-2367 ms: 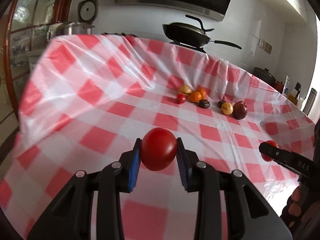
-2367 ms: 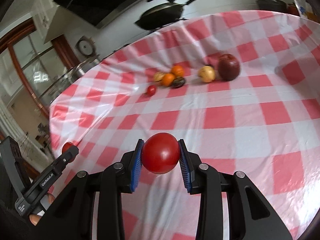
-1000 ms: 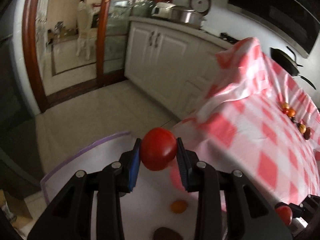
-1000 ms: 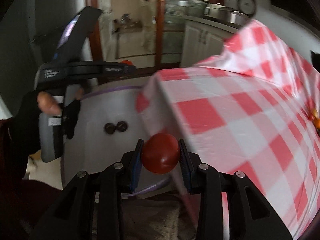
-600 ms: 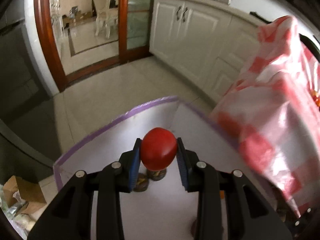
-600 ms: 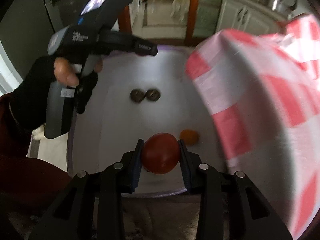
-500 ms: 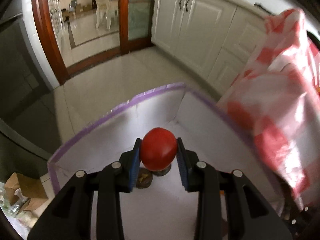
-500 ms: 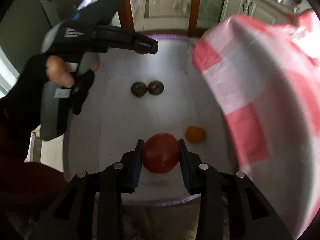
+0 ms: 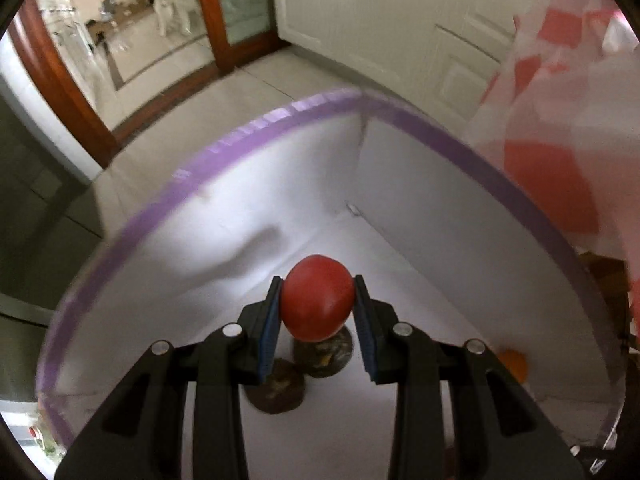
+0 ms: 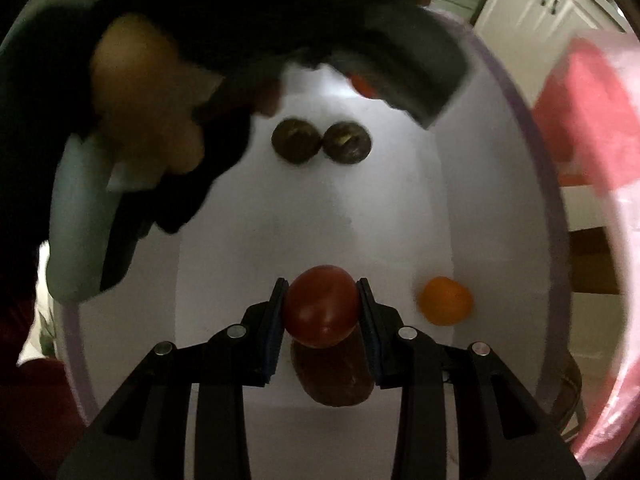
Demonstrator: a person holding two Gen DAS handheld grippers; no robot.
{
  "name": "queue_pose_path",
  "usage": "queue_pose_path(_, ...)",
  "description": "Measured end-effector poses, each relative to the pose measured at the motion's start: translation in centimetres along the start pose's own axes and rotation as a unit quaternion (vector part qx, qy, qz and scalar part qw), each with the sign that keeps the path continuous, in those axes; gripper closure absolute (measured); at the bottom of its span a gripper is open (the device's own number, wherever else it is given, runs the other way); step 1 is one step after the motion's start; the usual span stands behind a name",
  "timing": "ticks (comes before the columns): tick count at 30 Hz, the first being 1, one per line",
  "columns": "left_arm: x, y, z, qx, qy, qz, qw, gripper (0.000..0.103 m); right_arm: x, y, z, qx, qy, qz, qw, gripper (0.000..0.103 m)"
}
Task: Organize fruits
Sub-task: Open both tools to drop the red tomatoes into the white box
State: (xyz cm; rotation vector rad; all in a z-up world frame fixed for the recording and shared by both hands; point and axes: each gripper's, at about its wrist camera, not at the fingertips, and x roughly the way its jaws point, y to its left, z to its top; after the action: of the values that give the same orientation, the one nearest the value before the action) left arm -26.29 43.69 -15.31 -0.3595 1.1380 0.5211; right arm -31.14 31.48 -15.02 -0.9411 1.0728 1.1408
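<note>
Both tools have dropped from worktop level, pointing steeply down into the white bin (image 9: 460, 208): left tool (image 9: 318, 312) clamps a tomato (image 9: 318, 298), right tool (image 10: 322, 312) clamps another tomato (image 10: 322, 306).

Look past the red-and-white checked tablecloth (image 9: 560, 128) hanging at your right: white panelled cabinet doors (image 9: 400, 12) stand just left of it. Further left, a dark wooden door frame (image 9: 216, 16) meets the pale tiled floor (image 9: 192, 96), brightly lit beyond the glass.
</note>
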Motion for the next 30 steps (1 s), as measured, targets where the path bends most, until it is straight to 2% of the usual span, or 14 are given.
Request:
queue_pose_path(3, 0.9, -0.6, -0.1, 0.006, 0.009, -0.005, 0.9999, 0.068, 1.1, 0.5, -0.2, -0.013, 0.019, -0.003, 1.0, 0.068)
queue_pose_path(5, 1.3, -0.9, -0.2, 0.01, 0.012, -0.007, 0.9999, 0.068, 0.9, 0.7, -0.3, -0.021, 0.017, -0.004, 1.0, 0.068)
queue_pose_path(7, 1.3, -1.1, -0.2, 0.014, 0.008, -0.006, 0.9999, 0.057, 0.6, 0.7, -0.3, -0.024, 0.011, -0.003, 1.0, 0.066)
queue_pose_path(10, 0.9, -1.1, 0.0, 0.016, -0.007, -0.002, 0.9998, 0.044, 0.4, 0.7, -0.4, -0.016, 0.005, -0.005, 1.0, 0.059)
queue_pose_path(14, -0.3, -0.8, 0.1, 0.005, -0.022, 0.007, 0.9997, 0.032, -0.8, 0.5, -0.9, -0.01, -0.011, -0.006, 1.0, 0.051)
queue_pose_path(17, -1.7, -0.6, 0.1, 0.0, -0.033, 0.014, 0.9994, 0.024, -2.6, 0.4, -1.2, -0.009, -0.034, -0.002, 0.999, 0.041)
queue_pose_path(21, -4.6, -0.8, 0.1, 0.007, -0.057, 0.033, 0.9978, 0.017, -6.2, 0.9, -2.2, -0.019, -0.081, 0.007, 0.997, 0.036)
queue_pose_path(24, -7.0, -1.0, 0.4, 0.017, -0.081, 0.046, 0.9955, 0.013, -10.1, 0.7, -3.2, -0.019, -0.133, 0.006, 0.991, 0.033)
queue_pose_path(27, -10.0, -1.8, 0.7, 0.031, -0.114, 0.068, 0.9906, 0.013, -14.7, -0.6, -4.7, 0.006, -0.189, 0.007, 0.982, 0.032)
queue_pose_path(30, -13.4, -2.9, 1.7, 0.031, -0.159, 0.084, 0.9832, 0.013, -20.1, -2.3, -6.6, 0.03, -0.253, -0.007, 0.967, 0.028)
